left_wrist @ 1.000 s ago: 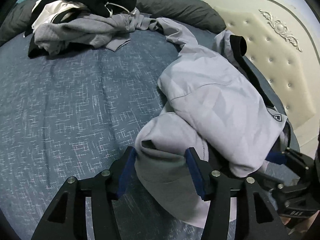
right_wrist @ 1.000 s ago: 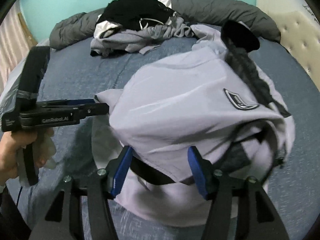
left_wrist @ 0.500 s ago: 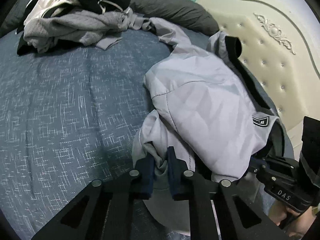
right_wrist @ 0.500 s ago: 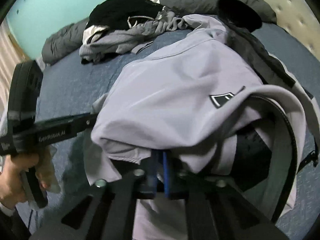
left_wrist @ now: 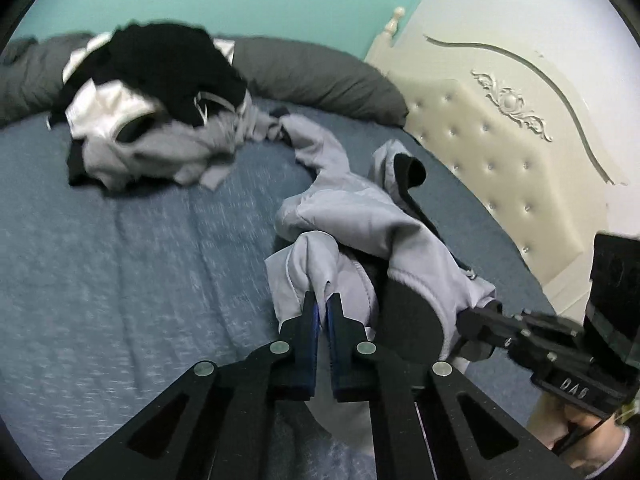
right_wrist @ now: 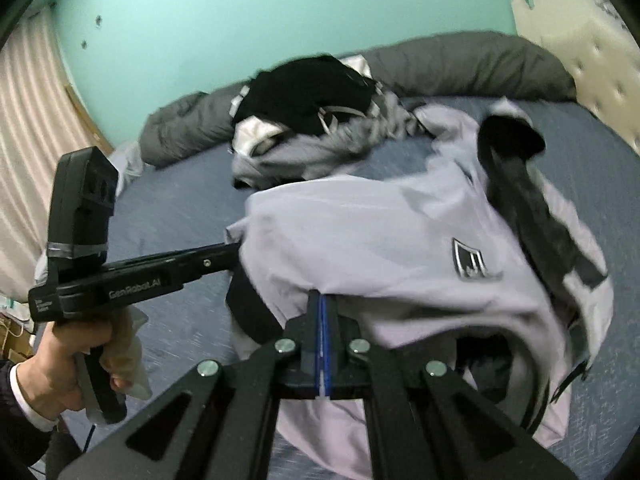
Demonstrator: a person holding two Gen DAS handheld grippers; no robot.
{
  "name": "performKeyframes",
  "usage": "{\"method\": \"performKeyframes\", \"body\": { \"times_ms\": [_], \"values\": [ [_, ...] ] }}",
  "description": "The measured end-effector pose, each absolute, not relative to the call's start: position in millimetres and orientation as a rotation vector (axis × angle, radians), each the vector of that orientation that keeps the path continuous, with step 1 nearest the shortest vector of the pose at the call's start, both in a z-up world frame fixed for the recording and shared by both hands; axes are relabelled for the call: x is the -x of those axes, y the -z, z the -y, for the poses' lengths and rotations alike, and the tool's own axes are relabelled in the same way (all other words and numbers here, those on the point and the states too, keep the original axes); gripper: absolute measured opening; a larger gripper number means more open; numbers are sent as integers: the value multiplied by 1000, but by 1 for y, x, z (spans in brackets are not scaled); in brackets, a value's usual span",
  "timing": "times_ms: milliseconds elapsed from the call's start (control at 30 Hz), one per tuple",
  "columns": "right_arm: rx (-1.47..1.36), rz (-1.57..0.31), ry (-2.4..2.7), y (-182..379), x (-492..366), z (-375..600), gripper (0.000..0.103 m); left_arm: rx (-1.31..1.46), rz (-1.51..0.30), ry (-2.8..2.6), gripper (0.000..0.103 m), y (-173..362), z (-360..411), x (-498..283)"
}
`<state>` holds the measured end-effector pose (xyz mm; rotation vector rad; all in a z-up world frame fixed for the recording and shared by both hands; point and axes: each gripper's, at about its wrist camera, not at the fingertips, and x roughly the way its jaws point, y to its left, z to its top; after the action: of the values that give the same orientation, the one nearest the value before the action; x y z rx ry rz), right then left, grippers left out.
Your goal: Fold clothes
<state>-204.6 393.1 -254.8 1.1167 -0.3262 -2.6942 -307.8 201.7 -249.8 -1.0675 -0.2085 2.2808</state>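
From your left wrist cam, your left tongs (left_wrist: 323, 304) are clamped down on a bunched fold of the pale grey jacket (left_wrist: 360, 220), which sits just past the tips at about 12 to 1 o'clock, draped in a crumpled heap across the blue bedspread (left_wrist: 140, 260). Its black lining (left_wrist: 408, 172) pokes up near 1 o'clock, and a sleeve trails back toward the pile of clothes (left_wrist: 152, 92), a black, white and grey mess up at 10 to 11 o'clock leaning on the dark grey bolster (left_wrist: 320, 72). The cream tufted headboard (left_wrist: 500, 140) fills 2 o'clock, and your right tongs (left_wrist: 476, 316) come in from 4 o'clock with their tips buried in the jacket's hem, your hand (left_wrist: 576, 440) just visible at the corner. Switching to the right wrist cam: the right tongs (right_wrist: 321, 300) are pinched tight on the jacket's (right_wrist: 360, 248) edge, blue pads pressed together with the cloth caught at the tips. The jacket takes up most of the middle and 3 o'clock side, the black logo patch (right_wrist: 472, 260) facing up at 2 o'clock. Your left tongs (right_wrist: 236, 254) reach in from 9 o'clock, tips tucked under the fabric, your left hand (right_wrist: 72, 360) on the grip at 8 o'clock. The pile of clothes (right_wrist: 304, 120) is at 12 o'clock, with the teal wall (right_wrist: 260, 20) behind.
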Motion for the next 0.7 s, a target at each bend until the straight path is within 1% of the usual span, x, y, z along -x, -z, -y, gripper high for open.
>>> {"method": "performKeyframes", "body": {
  "times_ms": [233, 467, 533, 600, 700],
  "values": [
    [-1016, 302, 2714, 195, 192, -372, 0, 971, 207, -2377, 4, 184, -149, 283],
    [-855, 225, 2726, 115, 171, -338, 0, 839, 146, -2513, 0, 98, -75, 246],
    [-855, 208, 2712, 104, 168, -327, 0, 824, 154, -2537, 0, 86, -55, 236],
    [-885, 204, 2686, 100, 167, -317, 0, 848, 149, -2555, 0, 87, -39, 228],
    [-1032, 195, 2627, 125, 172, -299, 0, 919, 150, -2559, 0, 105, -19, 219]
  ]
}}
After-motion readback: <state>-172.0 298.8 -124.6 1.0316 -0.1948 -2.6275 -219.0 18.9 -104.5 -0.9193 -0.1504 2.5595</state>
